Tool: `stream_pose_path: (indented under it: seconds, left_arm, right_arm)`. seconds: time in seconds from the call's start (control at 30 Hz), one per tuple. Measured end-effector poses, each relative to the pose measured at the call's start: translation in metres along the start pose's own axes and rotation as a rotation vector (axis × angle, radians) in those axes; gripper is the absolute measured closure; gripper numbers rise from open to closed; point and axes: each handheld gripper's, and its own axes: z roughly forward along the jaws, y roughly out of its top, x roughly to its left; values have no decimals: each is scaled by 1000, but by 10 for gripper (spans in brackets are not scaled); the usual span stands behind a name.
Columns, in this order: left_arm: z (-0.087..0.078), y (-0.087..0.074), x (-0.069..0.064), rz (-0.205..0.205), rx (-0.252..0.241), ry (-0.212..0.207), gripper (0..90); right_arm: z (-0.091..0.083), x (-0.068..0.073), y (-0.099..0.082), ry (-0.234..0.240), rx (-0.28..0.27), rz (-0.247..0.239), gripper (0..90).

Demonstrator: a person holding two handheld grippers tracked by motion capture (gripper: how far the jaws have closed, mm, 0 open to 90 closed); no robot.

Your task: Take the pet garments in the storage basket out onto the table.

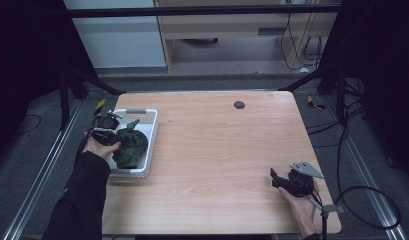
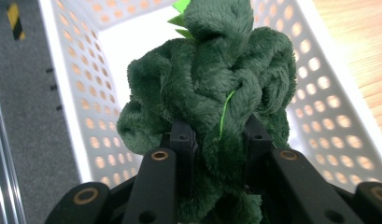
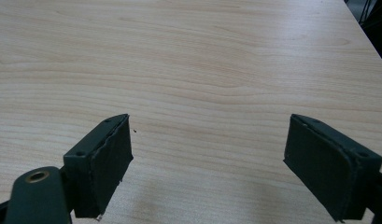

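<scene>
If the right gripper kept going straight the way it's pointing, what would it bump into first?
Probably just the wooden table. The right gripper has its jaws wide open with nothing between them, and it looks slightly down along bare wood. Nothing stands in its way there, though how soon it would touch the table is hard to judge.

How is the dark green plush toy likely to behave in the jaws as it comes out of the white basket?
The dark green plush toy probably squashes: its pile bulges around the left gripper. It looks light and floppy, likely sagging over the white basket. Fuzzy fabric seems unlikely to slip.
</scene>
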Motion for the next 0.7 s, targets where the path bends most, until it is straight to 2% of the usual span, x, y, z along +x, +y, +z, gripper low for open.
stream_pose_path:
  seconds: [0.03, 0.07, 0.13, 0.17, 0.2, 0.23, 0.27, 0.3, 0.33, 0.4, 0.43, 0.57, 0.6, 0.7]
  left_arm:
    - [-10, 1, 0, 4, -22, 6, 710]
    - [-10, 1, 0, 4, -22, 6, 710]
    - [-26, 1, 0, 13, -55, 6, 710]
    - [-26, 1, 0, 13, -55, 6, 710]
    - [-35, 1, 0, 24, -74, 9, 710]
    - [-35, 1, 0, 24, -74, 9, 710]
    - [-44, 1, -1, 32, -96, 6, 710]
    - [-44, 1, -1, 32, -96, 6, 710]
    - [-53, 1, -2, 41, -118, 2, 710]
    - [-58, 2, -2, 45, -130, 0, 710]
    - [-67, 2, -3, 59, -146, -1, 710]
    - [-78, 4, -5, 71, -171, -8, 710]
    - [-85, 4, -7, 89, -178, -12, 710]
    - [-93, 5, -12, 105, -192, -27, 710]
  right_arm:
    - [0, 0, 0, 0, 0, -1, 148]
    - [0, 0, 0, 0, 0, -1, 148]
    - [0, 0, 0, 1, -1, 1, 148]
    - [0, 0, 0, 1, -1, 1, 148]
    - [0, 0, 0, 1, -1, 1, 148]
    - [0, 0, 0, -1, 0, -1, 148]
    - [0, 0, 0, 0, 0, -1, 148]
    - [0, 0, 0, -1, 0, -1, 148]
    - [0, 0, 0, -1, 0, -1, 149]
    - [0, 0, 0, -1, 0, -1, 149]
    - [0, 0, 0, 0, 0, -1, 150]
    - [0, 0, 0, 2, 0, -1, 150]
    - [0, 0, 0, 2, 0, 0, 151]
    - [0, 0, 0, 2, 0, 0, 151]
